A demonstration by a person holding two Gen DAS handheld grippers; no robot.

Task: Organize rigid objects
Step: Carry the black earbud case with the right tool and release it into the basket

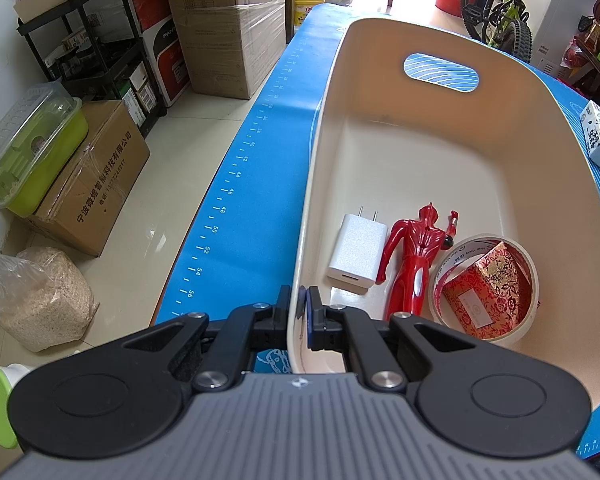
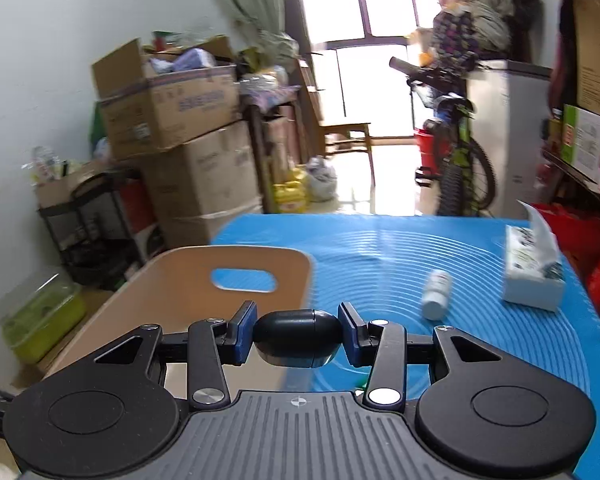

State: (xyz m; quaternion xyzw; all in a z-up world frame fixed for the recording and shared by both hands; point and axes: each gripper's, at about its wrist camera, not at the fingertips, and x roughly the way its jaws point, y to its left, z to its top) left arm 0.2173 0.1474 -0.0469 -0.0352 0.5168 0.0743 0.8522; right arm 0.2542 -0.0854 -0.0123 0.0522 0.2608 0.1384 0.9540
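Cream bin (image 1: 500, 128) on blue mat (image 1: 236, 200) contains white charger (image 1: 358, 252), red figure (image 1: 414, 256) and tape roll (image 1: 488, 284) encircling a red packet (image 1: 486, 292). Left gripper (image 1: 299, 312) pinches the bin's near rim. Right gripper (image 2: 297, 330) is clamped on a black oval case (image 2: 298, 336), raised beside the bin.

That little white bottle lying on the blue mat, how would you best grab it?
Grip the white bottle across its round body, coming down from above. It lies on its side on the blue mat, clear of the tissue box, so its curved sides are free.
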